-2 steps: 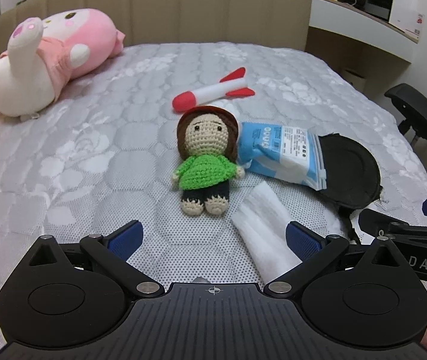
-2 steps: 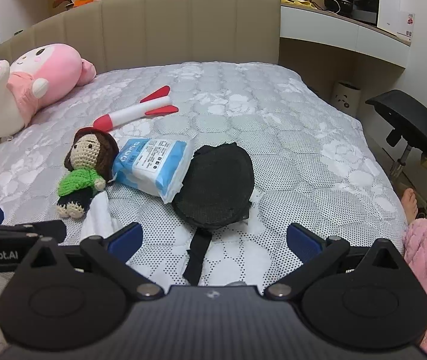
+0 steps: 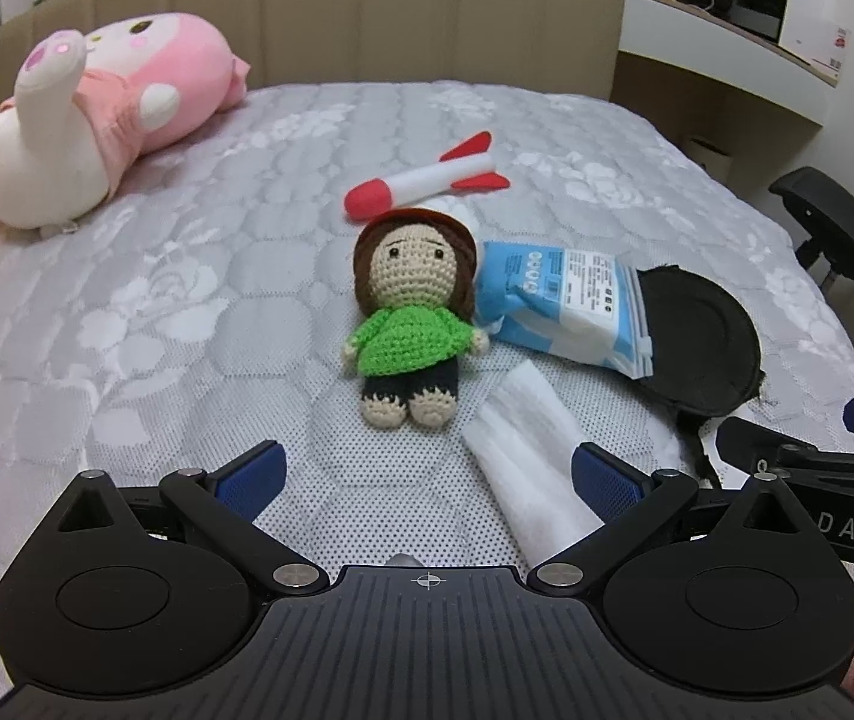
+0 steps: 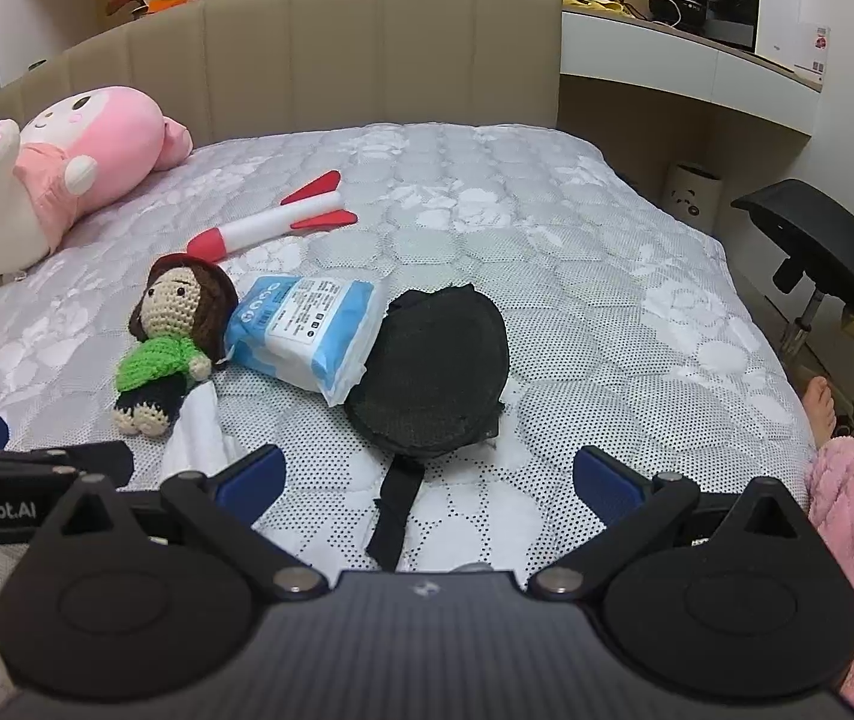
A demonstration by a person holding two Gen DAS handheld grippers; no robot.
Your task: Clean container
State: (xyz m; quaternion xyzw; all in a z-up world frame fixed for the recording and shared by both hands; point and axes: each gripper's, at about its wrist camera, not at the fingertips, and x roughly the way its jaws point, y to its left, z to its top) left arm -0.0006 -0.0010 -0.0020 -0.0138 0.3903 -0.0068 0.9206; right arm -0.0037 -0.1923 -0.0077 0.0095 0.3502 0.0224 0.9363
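1. Black mesh, round and flattened, makes up the container (image 4: 433, 372), which lies on the quilted grey mattress (image 4: 577, 276) with a black strap (image 4: 394, 510) trailing from its near edge toward the right wrist camera.
2. Overlapping the container's left rim is a blue-and-white pack of wipes (image 4: 301, 330), touching it.
3. Beside the pack on its other side lies a crocheted doll (image 3: 412, 324) with brown hair and a green top, face up; its arm touches the pack.
4. Just near the doll's feet lies a folded white wipe (image 3: 526, 456), running toward the left gripper's right fingertip.
5. Beyond the doll's head rests a red-and-white plush rocket (image 3: 427, 186).
6. Far left by the beige headboard (image 4: 331, 54), a pink-and-white plush toy (image 4: 61, 168) lies on its back.
7. Left gripper (image 3: 427, 474): fingers spread wide, nothing between them, held low over the mattress before the doll.
8. Right gripper (image 4: 427, 474): fingers equally wide apart and empty, with the container's strap lying between them.
9. Right of the bed stand a black chair (image 4: 817, 246) and a person's bare foot (image 4: 820, 402).
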